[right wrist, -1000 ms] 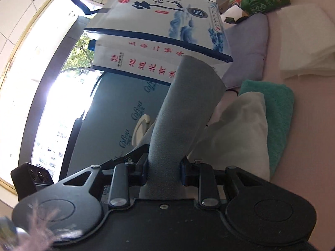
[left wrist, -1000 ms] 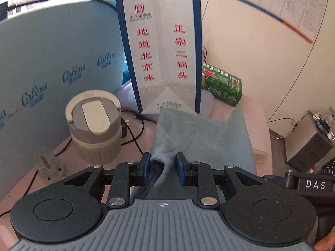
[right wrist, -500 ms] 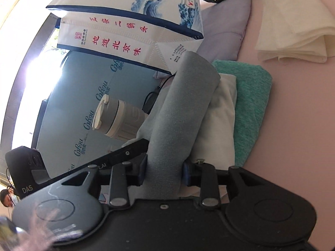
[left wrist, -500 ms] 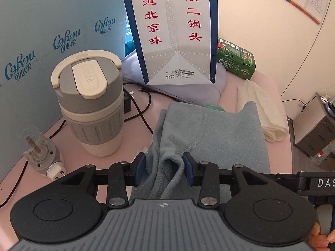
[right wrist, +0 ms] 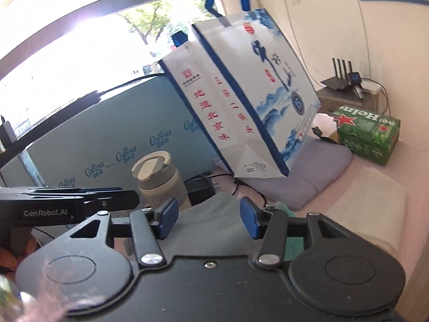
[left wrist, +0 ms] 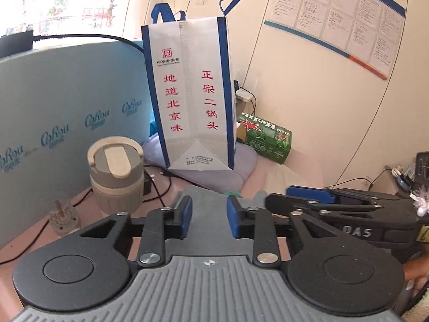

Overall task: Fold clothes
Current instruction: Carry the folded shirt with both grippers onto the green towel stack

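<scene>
Both claws hang just above the folded grey fleece garment [left wrist: 206,214], which lies flat under them on top of a teal towel [right wrist: 291,244] and pinched by neither: the left claw [left wrist: 209,218] has its blue pads apart and narrowing on nothing, while the right claw [right wrist: 209,218] is spreading wider. To finish this fold well, I'd lift both claws straight off, so no pad snags an edge. The lidded grey-and-cream tumbler [left wrist: 116,177] beyond the left claw leaves little room.
</scene>
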Demonstrator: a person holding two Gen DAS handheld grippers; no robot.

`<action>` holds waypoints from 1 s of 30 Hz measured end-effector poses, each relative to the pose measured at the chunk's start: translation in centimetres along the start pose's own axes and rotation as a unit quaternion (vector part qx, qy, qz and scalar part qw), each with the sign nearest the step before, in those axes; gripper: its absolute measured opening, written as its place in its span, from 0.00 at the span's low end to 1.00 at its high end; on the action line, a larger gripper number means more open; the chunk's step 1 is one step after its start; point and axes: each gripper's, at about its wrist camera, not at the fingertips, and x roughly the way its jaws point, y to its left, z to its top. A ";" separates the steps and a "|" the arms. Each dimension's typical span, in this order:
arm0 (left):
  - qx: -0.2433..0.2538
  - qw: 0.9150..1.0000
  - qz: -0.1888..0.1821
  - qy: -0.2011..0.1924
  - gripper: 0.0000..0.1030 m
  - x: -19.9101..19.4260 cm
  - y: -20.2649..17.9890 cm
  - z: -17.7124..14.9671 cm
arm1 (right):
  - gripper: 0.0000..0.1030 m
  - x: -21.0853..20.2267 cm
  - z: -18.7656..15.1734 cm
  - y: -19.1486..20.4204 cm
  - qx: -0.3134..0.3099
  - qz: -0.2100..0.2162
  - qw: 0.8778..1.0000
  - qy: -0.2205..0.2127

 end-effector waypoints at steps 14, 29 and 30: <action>-0.072 0.991 0.065 0.092 0.17 6.3 2.7 -4.5 | 0.41 5.7 -3.2 -0.8 -0.052 -0.002 0.992 0.114; -0.092 0.989 0.047 0.107 0.37 6.2 4.1 -4.6 | 0.48 6.9 -3.7 -0.2 -0.039 -0.019 0.991 0.130; -0.088 0.989 0.055 0.104 0.60 5.3 3.8 -4.4 | 0.51 6.5 -3.5 0.0 -0.037 -0.018 0.991 0.126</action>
